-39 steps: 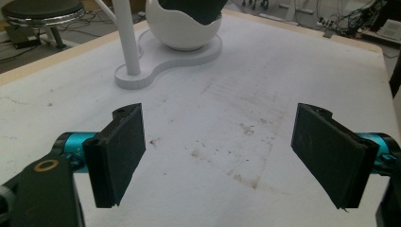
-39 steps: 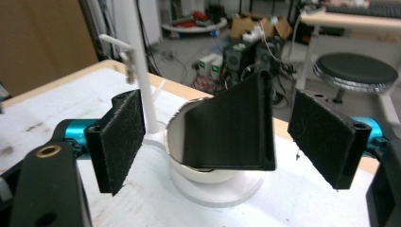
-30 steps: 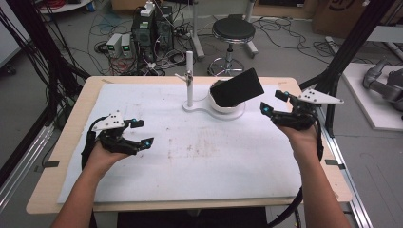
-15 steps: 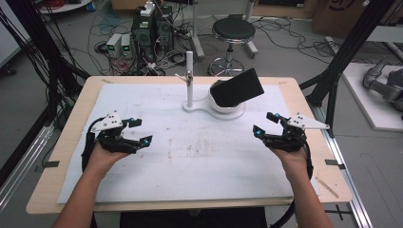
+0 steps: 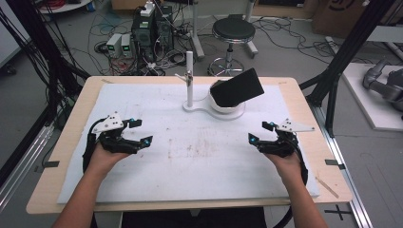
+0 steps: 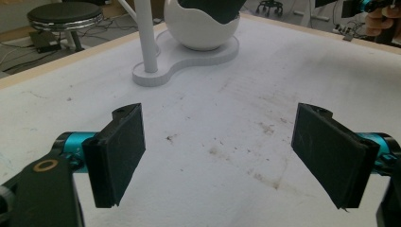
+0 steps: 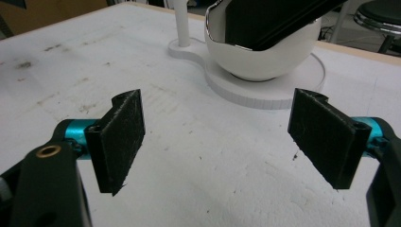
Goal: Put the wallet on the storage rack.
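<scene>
White foam sheet (image 5: 204, 156) over wooden worktop (image 5: 66, 142); stained at centre. White rounded holder (image 5: 227, 105) on flat white base with upright white post (image 5: 189, 78), near far edge, centre; black flat slab (image 5: 237, 89) propped tilted in holder.

Left gripper (image 5: 138, 134): fingers (image 6: 118, 151) apart, nothing between, low over sheet, left of centre. Right gripper (image 5: 260, 134): fingers (image 7: 118, 142) apart, nothing between, right of centre, aimed at holder. Both well apart from holder and slab.

Progress, as judged: slab seated in holder, untouched; approach, grasp and removal all outstanding.

Clearance: open sheet between grippers and holder. Post just beside holder on left, so approach from right or front preferable. Right gripper near right edge of sheet; limited room outward.
</scene>
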